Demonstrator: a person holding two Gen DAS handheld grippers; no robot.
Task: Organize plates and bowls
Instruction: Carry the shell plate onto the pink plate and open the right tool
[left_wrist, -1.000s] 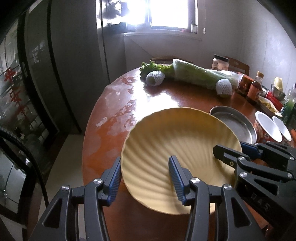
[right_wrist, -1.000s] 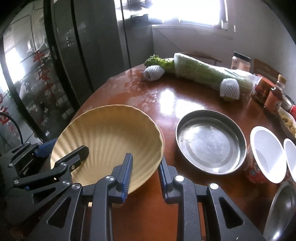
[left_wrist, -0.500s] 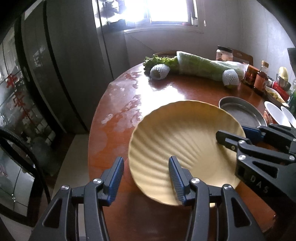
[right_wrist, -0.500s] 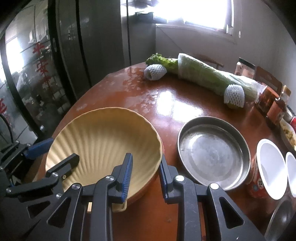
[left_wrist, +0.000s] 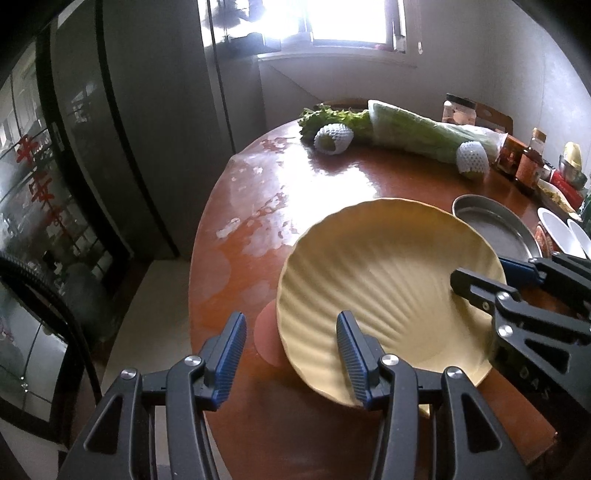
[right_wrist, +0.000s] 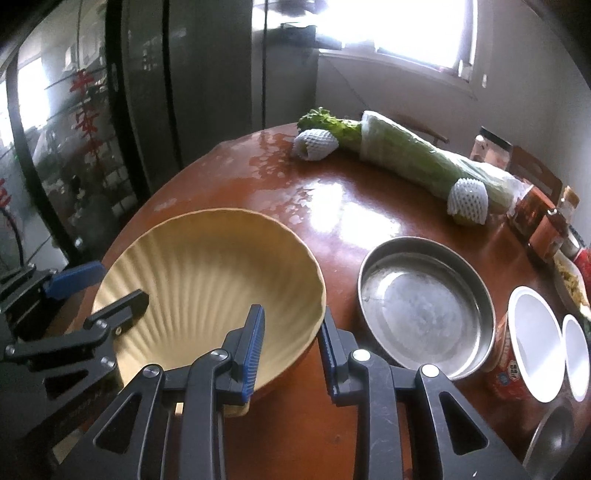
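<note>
We see the yellow plate (right_wrist: 207, 280) tilted, its rim between both pairs of jaws — left gripper (left_wrist: 291, 354) partly open, right gripper (right_wrist: 291, 343) narrower; whether either grips it, we cannot tell.

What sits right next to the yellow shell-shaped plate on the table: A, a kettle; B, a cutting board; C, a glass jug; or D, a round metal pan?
D: a round metal pan sits empty on the brown table, just right of the yellow plate.

Wrapped cabbage (right_wrist: 424, 158), foam-netted fruit (right_wrist: 314, 144), probably sauce bottles (right_wrist: 550, 229), far table edge.
</note>
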